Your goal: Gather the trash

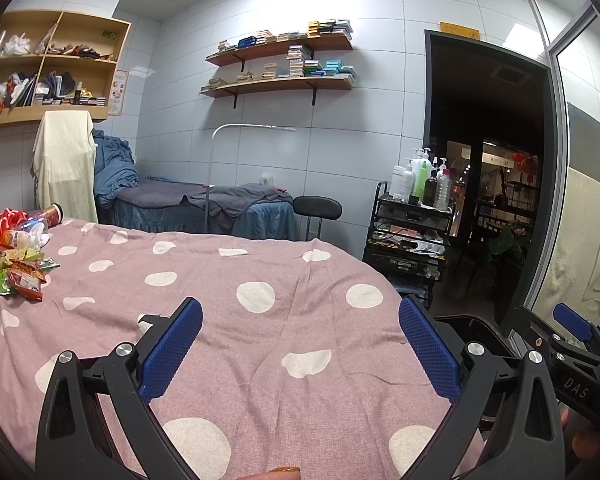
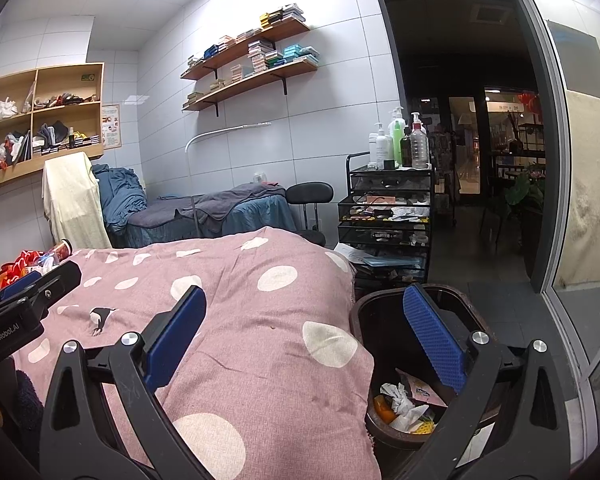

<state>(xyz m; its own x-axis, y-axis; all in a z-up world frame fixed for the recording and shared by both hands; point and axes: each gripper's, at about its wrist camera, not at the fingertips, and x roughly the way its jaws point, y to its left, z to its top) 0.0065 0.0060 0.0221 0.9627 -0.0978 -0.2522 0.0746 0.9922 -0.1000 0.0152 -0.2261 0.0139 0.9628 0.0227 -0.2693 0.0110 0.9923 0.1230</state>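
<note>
A pile of trash (image 1: 18,262) lies at the far left of the pink polka-dot bed (image 1: 260,320): snack wrappers, a crushed plastic bottle (image 1: 28,234), a red bag and a can (image 1: 54,214). It also shows in the right wrist view (image 2: 32,262). My left gripper (image 1: 300,344) is open and empty above the bed's middle. My right gripper (image 2: 304,332) is open and empty over the bed's right edge. A dark trash bin (image 2: 404,380) beside the bed holds crumpled paper and wrappers; my right finger overlaps it.
A black wire cart (image 2: 388,216) with bottles stands behind the bin. A second bed (image 1: 204,204), a black stool (image 1: 316,208) and a lamp stand are farther back. A dark doorway and a glass partition (image 2: 572,160) are on the right.
</note>
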